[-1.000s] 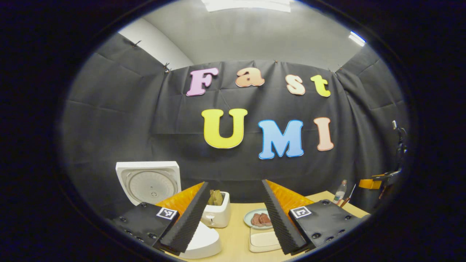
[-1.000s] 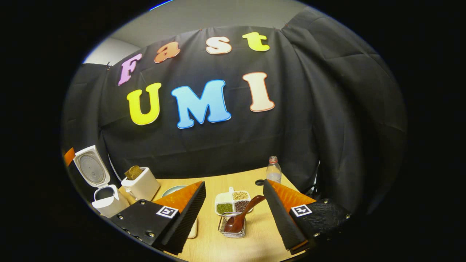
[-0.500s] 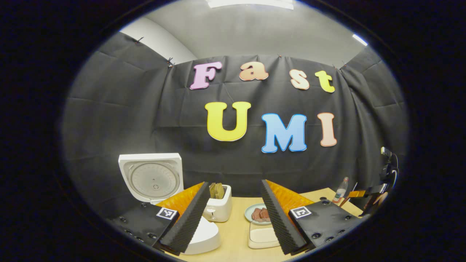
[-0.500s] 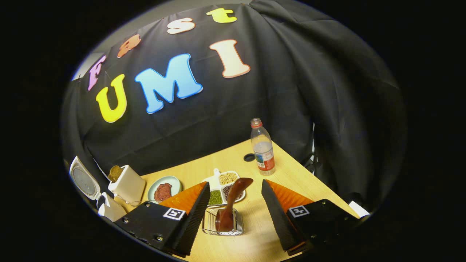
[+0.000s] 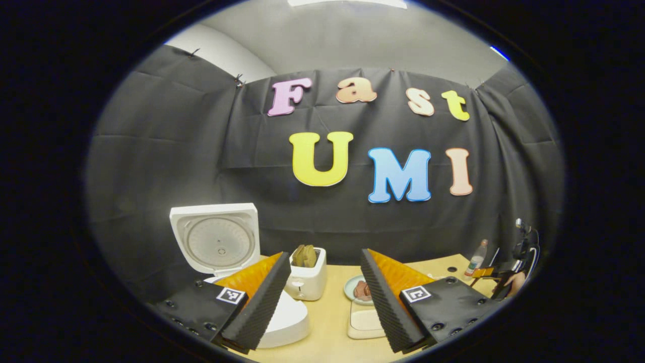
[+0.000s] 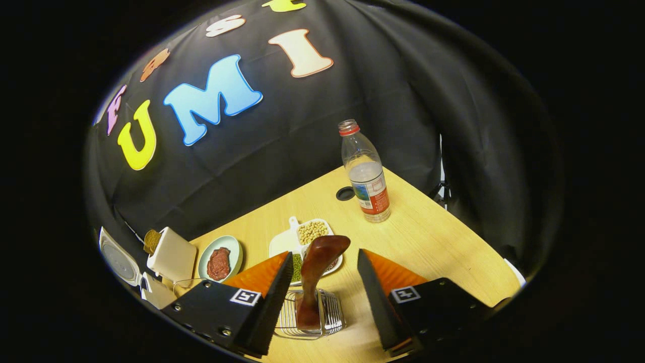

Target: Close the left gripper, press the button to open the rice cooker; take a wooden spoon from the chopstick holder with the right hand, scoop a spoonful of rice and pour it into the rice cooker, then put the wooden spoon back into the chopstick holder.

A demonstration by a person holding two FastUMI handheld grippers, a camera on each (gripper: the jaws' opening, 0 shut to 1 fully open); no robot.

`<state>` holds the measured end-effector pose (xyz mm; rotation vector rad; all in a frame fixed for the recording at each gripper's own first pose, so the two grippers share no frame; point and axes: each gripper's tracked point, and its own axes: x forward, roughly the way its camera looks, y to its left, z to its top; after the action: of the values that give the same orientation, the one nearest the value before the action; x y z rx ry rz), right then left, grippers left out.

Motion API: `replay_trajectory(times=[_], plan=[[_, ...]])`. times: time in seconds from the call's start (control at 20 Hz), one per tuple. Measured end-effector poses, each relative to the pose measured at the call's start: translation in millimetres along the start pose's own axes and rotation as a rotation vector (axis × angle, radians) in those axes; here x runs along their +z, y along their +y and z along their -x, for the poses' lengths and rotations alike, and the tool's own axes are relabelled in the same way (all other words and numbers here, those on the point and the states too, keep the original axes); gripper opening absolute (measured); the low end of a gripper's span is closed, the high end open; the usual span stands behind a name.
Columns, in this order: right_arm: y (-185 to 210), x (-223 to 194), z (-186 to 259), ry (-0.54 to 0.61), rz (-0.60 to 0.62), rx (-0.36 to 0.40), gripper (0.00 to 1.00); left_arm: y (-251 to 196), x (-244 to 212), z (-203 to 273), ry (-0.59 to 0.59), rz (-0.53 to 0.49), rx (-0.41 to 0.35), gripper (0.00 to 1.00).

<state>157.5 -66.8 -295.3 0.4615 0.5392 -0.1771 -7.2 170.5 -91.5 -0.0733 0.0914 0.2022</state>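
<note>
The white rice cooker (image 5: 287, 320) stands at the left with its lid (image 5: 216, 242) swung upright and open. My left gripper (image 5: 325, 253) hangs open just in front of it, nothing between its fingers. In the right gripper view, the dark wooden spoon (image 6: 317, 259) stands in the wire chopstick holder (image 6: 330, 317). My right gripper (image 6: 325, 253) is open around the spoon's upper end, which is close to the left finger; neither finger presses it. Behind it lies a white divided dish (image 6: 312, 234) of grains and beans. The cooker (image 6: 151, 292) also appears far left.
A water bottle (image 6: 367, 176) stands at the table's far corner beside a dark round spot (image 6: 345, 193). A white toaster (image 5: 307, 277) with bread, a plate of meat (image 6: 220, 259) and a white rectangular dish (image 5: 364, 322) sit mid-table. The table edge runs along the right.
My right gripper has dropped and closed in on the holder, so the spoon's top now stands between its fingers. The left gripper has drifted only slightly; the cooker lid stays open.
</note>
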Motion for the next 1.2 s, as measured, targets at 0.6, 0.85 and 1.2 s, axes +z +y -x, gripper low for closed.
replay_trajectory(times=[0.6,0.85,1.2], plan=[[24,-1,-4,0.046,-0.061,0.124,0.13,9,-6,2,0.018,-0.011,0.019,0.96],[52,29,26,-0.061,0.000,0.154,0.06,8,1,5,-0.006,-0.005,0.006,0.96],[110,62,83,-0.138,0.055,0.269,0.06,14,-2,7,-0.019,0.031,-0.005,0.97]])
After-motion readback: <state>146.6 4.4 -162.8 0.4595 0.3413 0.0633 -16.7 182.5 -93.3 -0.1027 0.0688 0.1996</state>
